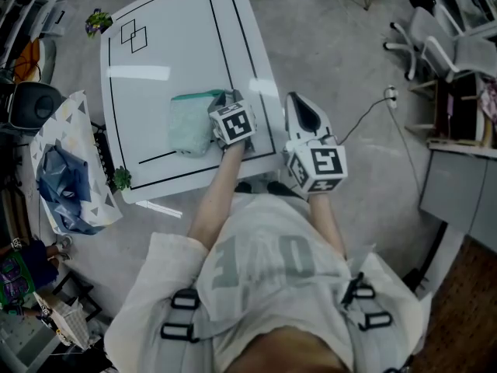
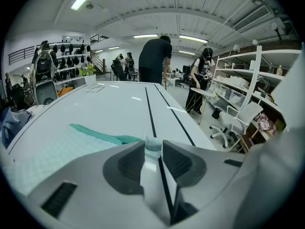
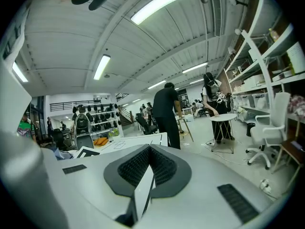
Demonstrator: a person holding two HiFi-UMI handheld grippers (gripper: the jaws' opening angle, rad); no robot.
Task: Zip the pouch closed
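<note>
Just off the near right edge of the white rectangular table [image 1: 178,29] with black lines, the right gripper [image 1: 300,106] is hanging clenched and empty. Over the table's near part, the left gripper [image 2: 153,148] is closing its part-open jaws around the right end of the mint-green fabric pouch [image 1: 189,124], which is lying flat.

Far half of worktop [image 1: 178,45] bare: open passage from far edge to mid-depth. Pouch [image 1: 189,123] blocks the middle close to the near edge. A narrow bare strip runs along the right edge. Small plant [image 1: 120,179] at near-left corner, second plant [image 1: 99,22] just off far-left corner. Patterned bag [image 1: 66,169] crowds the left edge. Floor [image 1: 342,61] beyond the right edge open.
</note>
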